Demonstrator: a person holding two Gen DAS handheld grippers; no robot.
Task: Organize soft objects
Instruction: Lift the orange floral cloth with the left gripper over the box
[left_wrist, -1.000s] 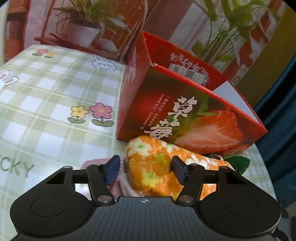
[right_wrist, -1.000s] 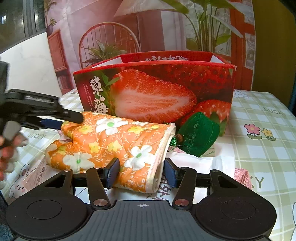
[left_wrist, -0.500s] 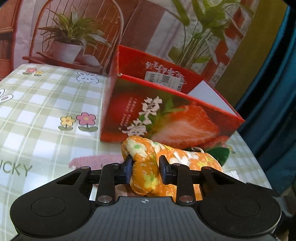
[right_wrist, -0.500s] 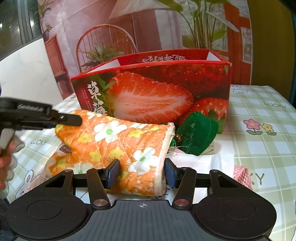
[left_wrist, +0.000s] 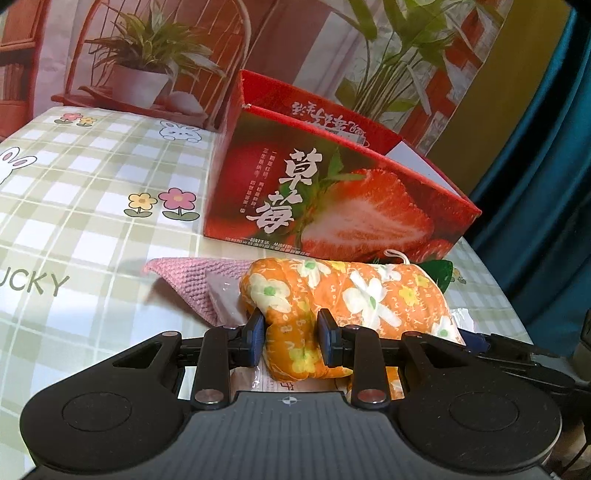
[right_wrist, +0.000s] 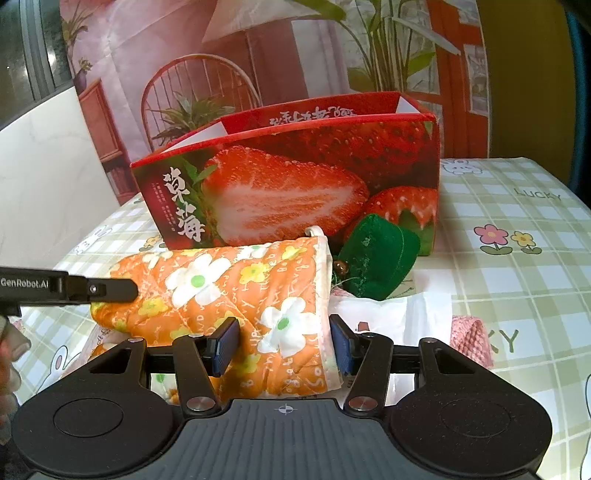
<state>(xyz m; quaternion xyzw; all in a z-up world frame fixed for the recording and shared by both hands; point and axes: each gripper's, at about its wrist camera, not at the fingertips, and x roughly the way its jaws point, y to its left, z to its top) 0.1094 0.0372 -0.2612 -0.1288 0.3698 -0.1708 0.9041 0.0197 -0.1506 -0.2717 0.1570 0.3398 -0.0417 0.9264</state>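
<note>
An orange flowered oven mitt lies in front of a red strawberry box, lifted a little off the table. My left gripper is shut on the mitt's thumb end. In the right wrist view my right gripper straddles the mitt's cuff end; its blue pads touch the fabric but do not squeeze it. The left gripper's finger shows at the mitt's far end. The box is open at the top.
A pink knitted cloth lies under the mitt, its corner also at the right. A green felt hat leans on the box. A white plastic bag lies underneath. The checked tablecloth covers the table.
My left gripper closed on the mitt's thumb end and lifted it. The mitt rose off the table and stretched between both grippers. The right gripper stayed around the cuff.
</note>
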